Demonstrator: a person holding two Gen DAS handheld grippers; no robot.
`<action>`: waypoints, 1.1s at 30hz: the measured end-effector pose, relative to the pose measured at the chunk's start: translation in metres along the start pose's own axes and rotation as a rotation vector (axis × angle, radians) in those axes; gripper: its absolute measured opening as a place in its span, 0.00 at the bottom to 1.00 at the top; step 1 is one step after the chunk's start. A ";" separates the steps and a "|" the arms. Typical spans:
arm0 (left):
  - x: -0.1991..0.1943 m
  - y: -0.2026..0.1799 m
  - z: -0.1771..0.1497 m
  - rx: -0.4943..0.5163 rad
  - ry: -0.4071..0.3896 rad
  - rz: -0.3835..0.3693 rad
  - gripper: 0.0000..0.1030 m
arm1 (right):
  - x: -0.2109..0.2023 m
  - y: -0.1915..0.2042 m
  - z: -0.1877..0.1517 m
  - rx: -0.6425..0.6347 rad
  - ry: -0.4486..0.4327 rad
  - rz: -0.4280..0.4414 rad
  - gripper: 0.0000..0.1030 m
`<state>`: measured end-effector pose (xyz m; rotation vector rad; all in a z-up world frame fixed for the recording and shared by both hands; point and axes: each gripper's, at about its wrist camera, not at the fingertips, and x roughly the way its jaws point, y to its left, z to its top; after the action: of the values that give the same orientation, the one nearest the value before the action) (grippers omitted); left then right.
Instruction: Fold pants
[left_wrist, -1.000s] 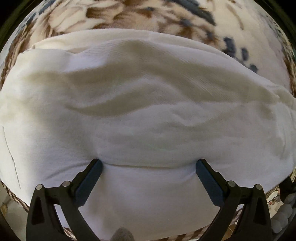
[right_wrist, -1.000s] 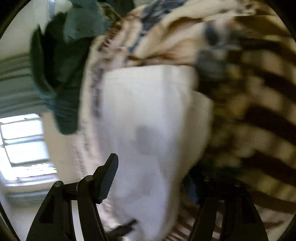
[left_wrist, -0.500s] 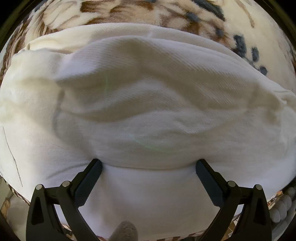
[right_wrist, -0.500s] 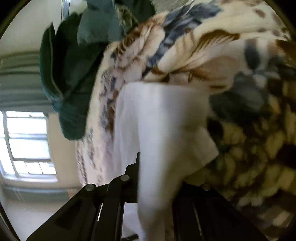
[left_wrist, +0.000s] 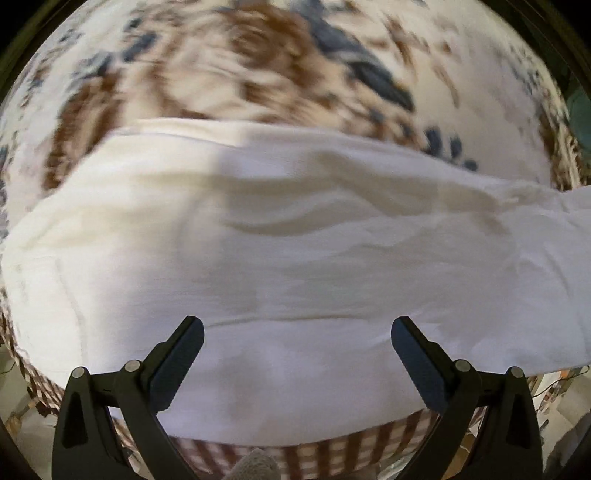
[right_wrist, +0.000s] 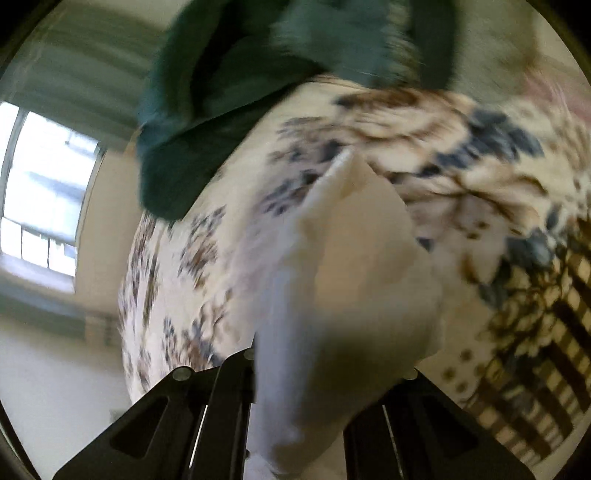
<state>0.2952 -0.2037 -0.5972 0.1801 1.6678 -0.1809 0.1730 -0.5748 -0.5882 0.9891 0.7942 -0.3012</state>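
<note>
Folding step: judged mid-fold, one end of the pants lifted for carrying over.
Task item: white soft cotton pants (left_wrist: 295, 258), lying on a cream bed blanket with brown and blue-grey animal print (left_wrist: 258, 74).
Long axis: runs 9 to 3 o'clock across the left wrist view, crosswise to the left claw.
Left claw (left_wrist: 297, 345): black fingers spread wide apart, over the near edge of the pants; contact cannot be confirmed.
Right claw (right_wrist: 325, 373): fingers drawn together, clamped on a bunched end of the pants (right_wrist: 351, 295), which rises toward 12 o'clock in its view.
Nearer claw: the right one holds the fabric; the left one sits just beside the near hem.
Fabric condition: soft shallow wrinkles across the middle, layers already doubled, far edge visible at 12 o'clock.
Surroundings: dark green crumpled garment (right_wrist: 258, 74) at 12 o'clock beyond the blanket; bright window (right_wrist: 40, 192) at 9 o'clock.
</note>
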 end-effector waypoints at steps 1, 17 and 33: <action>-0.005 0.010 -0.001 -0.013 -0.012 -0.004 1.00 | -0.002 0.013 -0.008 -0.030 0.004 -0.002 0.07; -0.035 0.255 -0.076 -0.451 -0.043 0.078 1.00 | 0.160 0.209 -0.299 -0.586 0.444 -0.099 0.17; -0.040 0.209 -0.030 -0.413 -0.100 -0.197 1.00 | 0.098 0.181 -0.253 -0.366 0.559 0.010 0.64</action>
<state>0.3170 0.0065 -0.5568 -0.3003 1.5860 0.0097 0.2262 -0.2550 -0.6214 0.7303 1.2986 0.1412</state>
